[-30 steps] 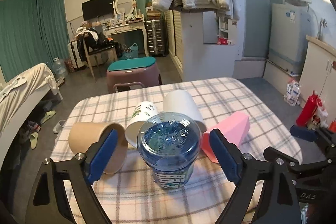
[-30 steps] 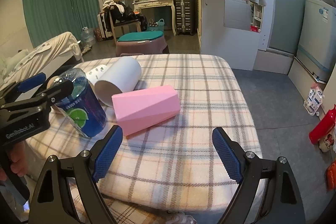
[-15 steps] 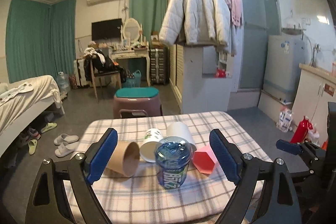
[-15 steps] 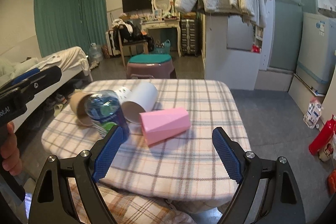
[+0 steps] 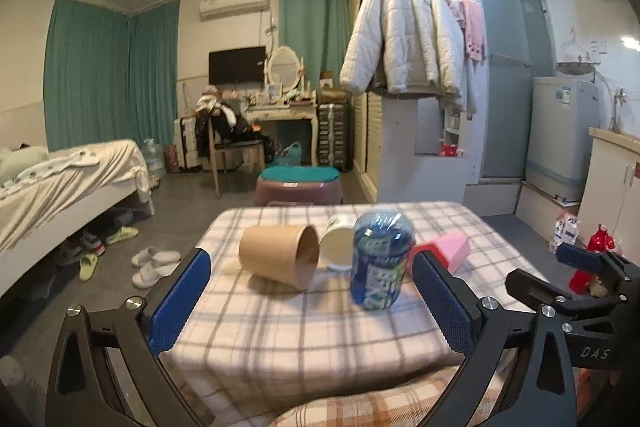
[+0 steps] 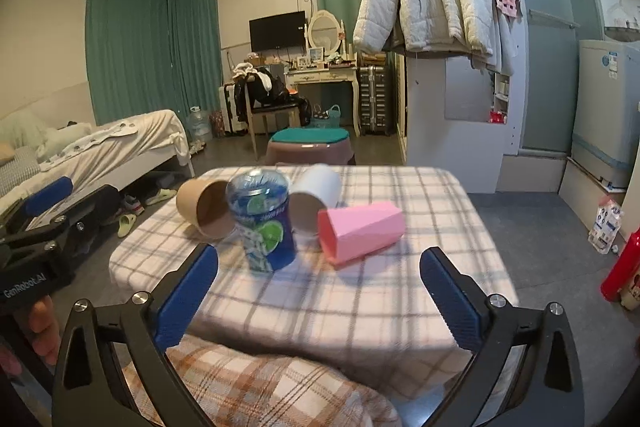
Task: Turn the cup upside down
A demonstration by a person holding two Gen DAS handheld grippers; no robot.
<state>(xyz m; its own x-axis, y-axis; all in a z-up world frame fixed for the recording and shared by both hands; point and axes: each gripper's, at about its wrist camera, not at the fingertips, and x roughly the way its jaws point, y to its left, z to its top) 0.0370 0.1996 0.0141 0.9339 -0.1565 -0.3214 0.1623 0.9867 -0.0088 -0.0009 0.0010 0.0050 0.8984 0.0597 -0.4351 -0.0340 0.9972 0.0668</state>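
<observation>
Both tools were held back from the near edge of the bench [image 5: 304, 339], which was covered in a plaid cloth. Left tool [image 5: 310, 301]: jaws spread wide, nothing between the blue pads. Right tool [image 6: 318, 297]: likewise wide apart and empty.

Four cups sat grouped toward the far half of the bench. The blue cup [image 5: 380, 261] stood mouth-down with its base uppermost (printed label with a green lime showing in the right wrist view [image 6: 264, 219]). To its left lay the brown paper cup [image 5: 280, 255] on its side, its open mouth turned toward the blue cup. Behind them a white cup [image 6: 316, 195] lay on its side, mouth toward the cameras. The pink cup [image 6: 360, 231], faceted, lay on its side to the right of the blue one, its open end facing the left of that view.

The blue cup stood just beside the brown cup; whether they touched could not be made out.

A purple stool with a teal seat [image 6: 308, 143] stood beyond the bench.
</observation>
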